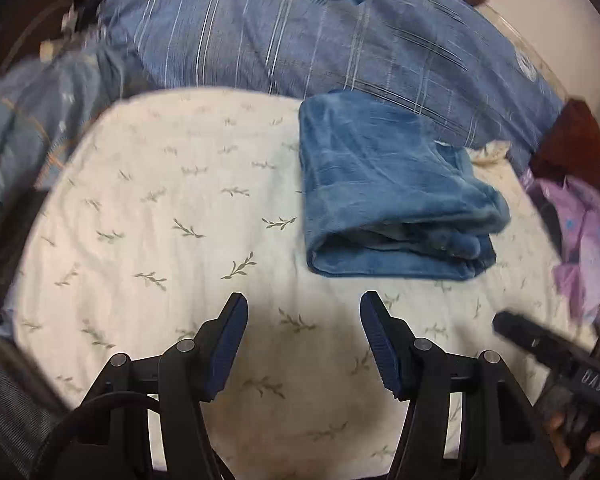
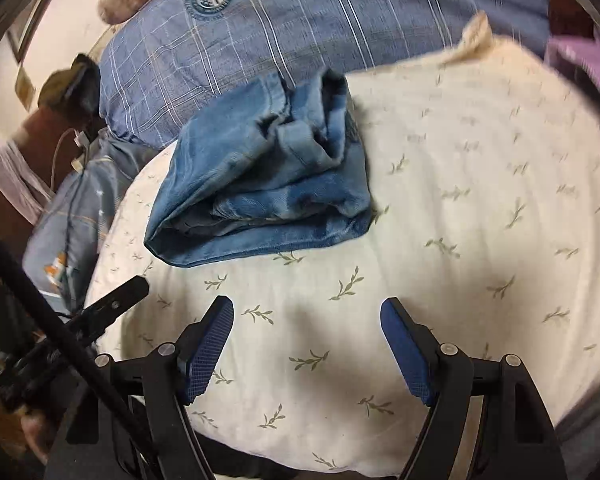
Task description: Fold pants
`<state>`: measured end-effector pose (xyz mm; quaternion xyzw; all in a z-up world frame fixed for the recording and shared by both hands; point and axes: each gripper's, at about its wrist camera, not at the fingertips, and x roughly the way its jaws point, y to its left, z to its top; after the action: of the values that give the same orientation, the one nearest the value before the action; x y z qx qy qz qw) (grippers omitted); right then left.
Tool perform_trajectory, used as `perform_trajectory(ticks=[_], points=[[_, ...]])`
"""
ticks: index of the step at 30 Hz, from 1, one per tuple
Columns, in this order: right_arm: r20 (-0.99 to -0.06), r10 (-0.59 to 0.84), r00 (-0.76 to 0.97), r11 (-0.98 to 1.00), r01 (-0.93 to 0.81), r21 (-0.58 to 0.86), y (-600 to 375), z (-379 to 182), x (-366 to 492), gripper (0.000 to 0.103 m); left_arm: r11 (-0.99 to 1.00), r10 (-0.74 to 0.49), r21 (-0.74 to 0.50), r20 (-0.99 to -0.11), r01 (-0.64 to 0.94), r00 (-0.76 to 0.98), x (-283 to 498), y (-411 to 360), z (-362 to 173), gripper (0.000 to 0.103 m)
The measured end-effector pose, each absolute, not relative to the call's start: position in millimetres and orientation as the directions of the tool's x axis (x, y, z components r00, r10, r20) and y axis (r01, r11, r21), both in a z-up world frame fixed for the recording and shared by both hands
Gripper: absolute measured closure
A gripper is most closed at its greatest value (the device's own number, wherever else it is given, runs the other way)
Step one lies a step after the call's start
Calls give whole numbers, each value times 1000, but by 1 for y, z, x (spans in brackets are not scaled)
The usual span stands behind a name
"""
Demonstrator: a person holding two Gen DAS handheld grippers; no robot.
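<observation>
Blue denim pants (image 1: 392, 200) lie folded into a compact stack on a cream sheet with a leaf print (image 1: 172, 208). In the right wrist view the same pants (image 2: 260, 188) sit at the upper left, folds facing me. My left gripper (image 1: 304, 312) hovers over the sheet, below and left of the pants, open with nothing between its blue pads. My right gripper (image 2: 307, 314) is also open and empty, below and right of the stack. The right gripper's finger (image 1: 540, 344) shows at the left wrist view's right edge, and the left gripper's finger (image 2: 116, 296) at the right wrist view's left.
A large blue plaid pillow or duvet (image 1: 300, 40) lies behind the pants. Purple cloth (image 1: 584, 232) and a dark red item (image 1: 572, 140) sit at the right. Blue bedding (image 2: 72, 208) and a cable (image 2: 72, 148) hang off the left edge. A hand (image 1: 572, 432) holds the right gripper.
</observation>
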<state>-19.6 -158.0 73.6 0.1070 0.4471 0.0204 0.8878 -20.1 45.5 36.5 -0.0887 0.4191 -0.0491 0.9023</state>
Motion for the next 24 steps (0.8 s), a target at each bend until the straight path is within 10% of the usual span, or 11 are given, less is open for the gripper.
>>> perform_trajectory(ticks=[24], points=[[-800,-76,595,993,118,-7,-111,155,-72,25,995,-101,-60,-704,82,703,-97,26,151,26]])
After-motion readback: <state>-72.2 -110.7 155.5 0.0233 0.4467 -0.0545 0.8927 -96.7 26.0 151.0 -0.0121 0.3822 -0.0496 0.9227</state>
